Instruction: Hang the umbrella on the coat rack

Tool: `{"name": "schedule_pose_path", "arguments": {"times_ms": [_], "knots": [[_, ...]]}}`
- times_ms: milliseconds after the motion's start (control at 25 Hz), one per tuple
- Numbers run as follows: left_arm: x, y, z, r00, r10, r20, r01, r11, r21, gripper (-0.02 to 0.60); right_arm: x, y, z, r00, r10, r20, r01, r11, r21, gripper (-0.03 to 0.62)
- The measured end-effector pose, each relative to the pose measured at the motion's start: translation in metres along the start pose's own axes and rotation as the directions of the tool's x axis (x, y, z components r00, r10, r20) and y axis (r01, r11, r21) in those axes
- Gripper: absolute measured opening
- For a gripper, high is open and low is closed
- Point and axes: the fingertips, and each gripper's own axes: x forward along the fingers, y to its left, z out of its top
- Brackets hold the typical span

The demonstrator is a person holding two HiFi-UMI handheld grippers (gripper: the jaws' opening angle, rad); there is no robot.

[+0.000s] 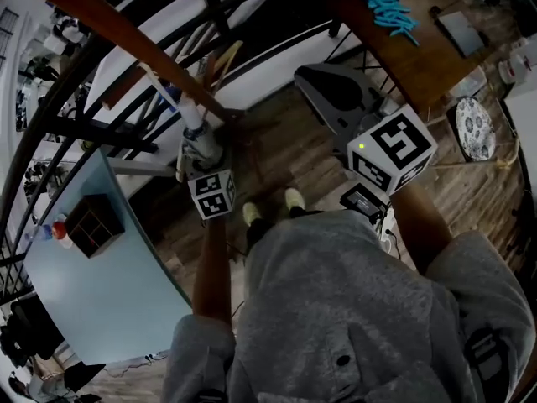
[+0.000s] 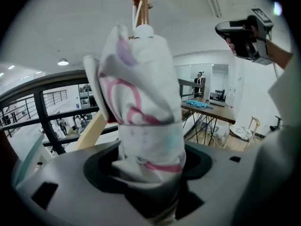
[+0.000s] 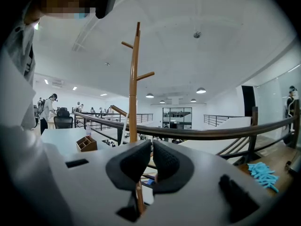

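The folded umbrella (image 2: 143, 107), white with pink markings, hangs by a cord from the brown wooden coat rack (image 2: 142, 4). Its lower end sits between the jaws of my left gripper (image 2: 148, 173), which stand wide with dark gaps on both sides of the cloth. In the head view the umbrella (image 1: 191, 117) is just beyond the left gripper (image 1: 201, 151), beside the rack's pole (image 1: 126, 36). My right gripper (image 3: 152, 161) is shut on nothing, and the coat rack (image 3: 134, 79) stands behind its jaws. That gripper (image 1: 323, 82) is held off to the right, apart from the umbrella.
A dark railing (image 1: 126, 116) runs behind the rack. A light-blue table (image 1: 101, 292) with a wooden organiser (image 1: 92, 225) is at the left. A wooden table (image 1: 419, 65) carrying blue items (image 1: 388, 8) is at the upper right. The person's shoes (image 1: 273, 206) stand on the wood floor.
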Motion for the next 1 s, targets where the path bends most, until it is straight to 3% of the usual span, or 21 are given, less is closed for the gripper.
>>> {"name": "schedule_pose_path", "arguments": {"times_ms": [400, 560, 720, 1000], "knots": [[-0.006, 0.000, 0.013, 0.998, 0.028, 0.053, -0.022, 0.993, -0.113, 0.319, 0.001, -0.002, -0.009, 0.996, 0.084, 0.024, -0.085, 0.996, 0.009, 0.034], [-0.035, 0.006, 0.024, 0.991, 0.072, 0.111, -0.055, 0.987, -0.151, 0.319, 0.005, 0.002, -0.012, 0.995, 0.100, 0.020, -0.101, 0.995, 0.020, 0.034], [-0.090, 0.008, 0.052, 0.970, 0.137, 0.200, -0.106, 0.982, -0.159, 0.313, 0.005, 0.013, -0.023, 0.995, 0.103, -0.010, -0.103, 0.994, 0.026, 0.034], [-0.192, -0.015, 0.107, 0.915, 0.254, 0.313, -0.206, 0.962, -0.181, 0.041, -0.012, 0.046, -0.030, 0.995, 0.096, -0.030, -0.095, 0.995, 0.021, 0.034]]}}
